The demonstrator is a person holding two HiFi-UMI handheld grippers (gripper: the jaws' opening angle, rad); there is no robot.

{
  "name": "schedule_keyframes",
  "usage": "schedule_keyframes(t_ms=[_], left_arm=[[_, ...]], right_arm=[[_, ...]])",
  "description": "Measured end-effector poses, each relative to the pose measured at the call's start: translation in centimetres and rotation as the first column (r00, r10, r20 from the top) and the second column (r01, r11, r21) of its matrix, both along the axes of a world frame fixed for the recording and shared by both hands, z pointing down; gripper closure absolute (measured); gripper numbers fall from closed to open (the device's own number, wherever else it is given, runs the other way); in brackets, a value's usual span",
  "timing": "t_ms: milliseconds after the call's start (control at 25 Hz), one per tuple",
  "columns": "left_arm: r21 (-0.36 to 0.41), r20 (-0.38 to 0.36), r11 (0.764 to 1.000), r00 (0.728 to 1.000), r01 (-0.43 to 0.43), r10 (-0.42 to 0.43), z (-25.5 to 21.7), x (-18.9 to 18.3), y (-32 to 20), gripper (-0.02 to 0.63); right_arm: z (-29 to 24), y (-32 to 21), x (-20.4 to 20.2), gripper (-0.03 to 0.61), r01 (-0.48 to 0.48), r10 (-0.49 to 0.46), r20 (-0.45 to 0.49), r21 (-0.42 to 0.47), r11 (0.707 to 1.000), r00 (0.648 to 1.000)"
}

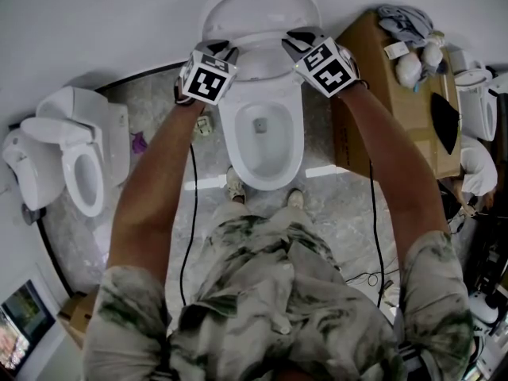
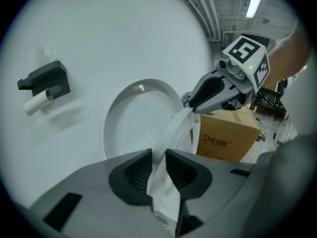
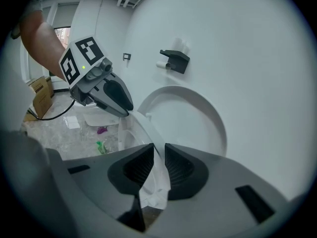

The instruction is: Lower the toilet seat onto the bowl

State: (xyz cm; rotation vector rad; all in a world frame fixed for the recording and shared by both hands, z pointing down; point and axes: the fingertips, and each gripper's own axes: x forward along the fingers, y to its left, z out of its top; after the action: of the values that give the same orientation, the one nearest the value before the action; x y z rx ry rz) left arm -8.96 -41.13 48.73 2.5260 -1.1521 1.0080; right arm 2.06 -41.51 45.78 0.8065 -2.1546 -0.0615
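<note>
step: mid-lowering, by my read. seat [image 1: 260,66] is off the lid [image 1: 258,10], tilted, pinched on both sides, not yet down on the bowl [image 1: 229,137].
seat: hinged at the bowl's back edge, free end in the air above the bowl opening. lid stands upright against the wall behind it.
left gripper [image 2: 158,168]: jaws partly closed and clamped on the seat's left edge. in its own view the white rim runs up between the pads, with both pads on it.
right gripper [image 3: 158,163]: jaws set narrower, clamped on the seat's right edge. thin rim sits between the pads, both touching.
pair: about level with each other across the seat in the head view, one per side, both angled down and forward.
next move: my call is to swing both hands together down and toward the bowl's front edge, following the hinge arc. same pace on both sides so the seat doesn't twist. hold the clamp until the seat is near the bowl rim, then open and slide out sideways so no jaw gets trapped under it.
risk: smooth plastic and a thin edge. a slip on either side likely lets the seat drop and slam.
around: second toilet [image 1: 75,169] on the floor at left, box [image 1: 373,78] just beside the bowl's right edge. neither looks in the way.
</note>
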Motion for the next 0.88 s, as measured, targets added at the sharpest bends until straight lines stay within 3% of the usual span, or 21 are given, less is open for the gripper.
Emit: schedule_keyframes(t_ms=[880], left_arm=[[-0.011, 0.028, 1.0, 1.0, 0.015, -0.015, 0.1, 0.6, 5.3, 0.512]], right_arm=[[0.0, 5.5, 0.7, 0.491, 0.038, -0.037, 0.038, -0.017, 0.999, 0.999]])
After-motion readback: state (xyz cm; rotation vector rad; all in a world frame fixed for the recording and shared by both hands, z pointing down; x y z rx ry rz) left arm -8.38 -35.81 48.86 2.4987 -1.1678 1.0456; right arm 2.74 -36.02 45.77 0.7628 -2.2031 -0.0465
